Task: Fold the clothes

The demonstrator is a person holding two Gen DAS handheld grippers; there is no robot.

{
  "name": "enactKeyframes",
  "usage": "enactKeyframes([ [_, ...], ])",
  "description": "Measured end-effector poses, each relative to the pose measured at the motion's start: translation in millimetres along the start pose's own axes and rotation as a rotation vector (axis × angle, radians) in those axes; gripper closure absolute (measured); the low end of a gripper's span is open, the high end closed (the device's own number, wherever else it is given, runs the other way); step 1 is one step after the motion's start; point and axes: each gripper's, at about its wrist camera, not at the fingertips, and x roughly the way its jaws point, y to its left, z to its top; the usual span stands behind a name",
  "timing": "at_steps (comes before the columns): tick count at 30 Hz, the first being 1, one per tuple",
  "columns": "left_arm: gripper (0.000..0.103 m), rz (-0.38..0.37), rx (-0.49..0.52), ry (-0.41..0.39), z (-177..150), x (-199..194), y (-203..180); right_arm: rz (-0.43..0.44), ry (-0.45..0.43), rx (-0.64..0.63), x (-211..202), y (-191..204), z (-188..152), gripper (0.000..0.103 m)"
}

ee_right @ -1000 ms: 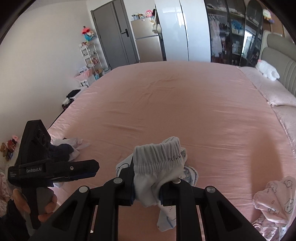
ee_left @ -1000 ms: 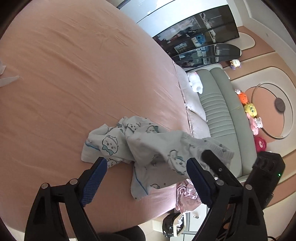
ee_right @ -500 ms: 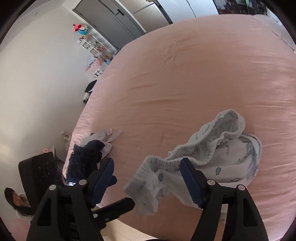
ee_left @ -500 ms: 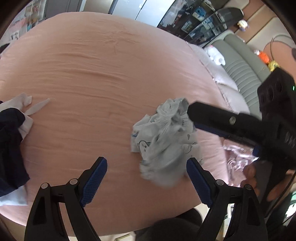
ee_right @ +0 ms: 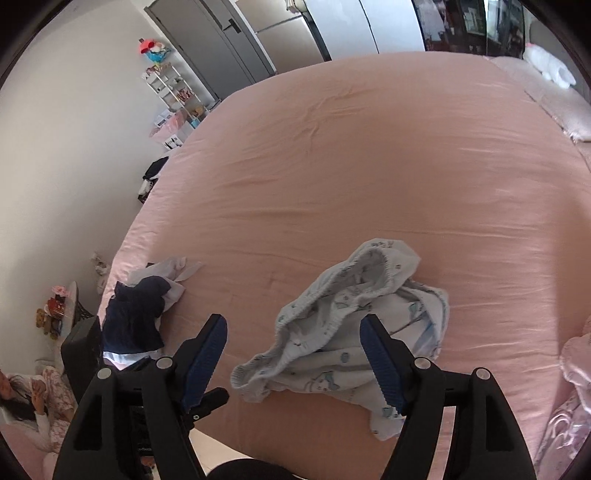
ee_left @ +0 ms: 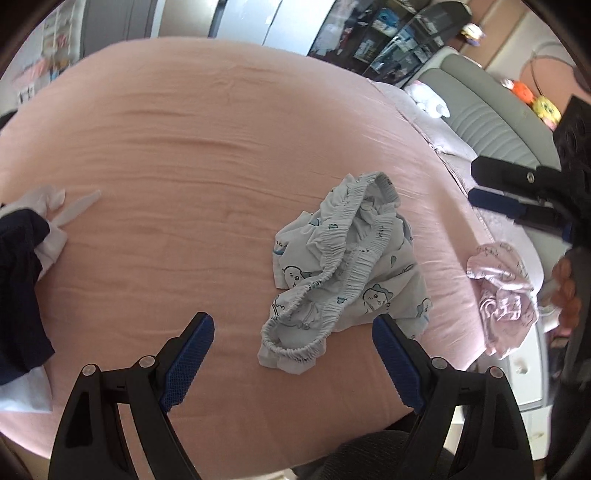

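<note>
A pair of light blue-white printed pants (ee_left: 343, 269) with an elastic waistband lies crumpled on the pink bed (ee_left: 207, 147), near its front edge. My left gripper (ee_left: 293, 350) hovers open just in front of the pants, nothing between its fingers. In the right wrist view the same pants (ee_right: 354, 325) lie between and beyond the open fingers of my right gripper (ee_right: 295, 354), which holds nothing. The right gripper also shows at the right edge of the left wrist view, above the bed.
A dark navy and white garment (ee_left: 22, 280) lies at the bed's left edge (ee_right: 136, 317). A pink crumpled garment (ee_left: 502, 291) sits at the right edge. Pillows and a grey headboard (ee_left: 495, 122) stand at far right. Wardrobes (ee_right: 288, 33) line the far wall.
The right gripper opened and let the pants go; they dropped from the air onto the bed. Both grippers pulled back and now hover over the heap.
</note>
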Motion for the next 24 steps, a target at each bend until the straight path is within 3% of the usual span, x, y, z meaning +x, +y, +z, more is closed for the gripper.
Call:
enactKeyframes([
  [4, 0.015, -0.007, 0.113, 0.027, -10, 13, -1, -0.124, -0.043, -0.139, -15, -15, -6, 0.029],
  [6, 0.015, -0.017, 0.119, 0.043, -13, 19, 5, -0.200, -0.049, -0.224, -15, -21, -10, 0.029],
  [9, 0.015, -0.031, 0.051, 0.074, -14, 31, 20, -0.283, -0.053, -0.334, -10, -29, -17, 0.029],
  [16, 0.015, -0.184, -0.071, 0.003, -15, 36, 33, -0.292, -0.073, -0.372, 15, -52, -16, 0.029],
  [24, 0.016, -0.187, -0.075, -0.044, -23, 45, 37, -0.344, -0.064, -0.492, 50, -53, -21, 0.029],
])
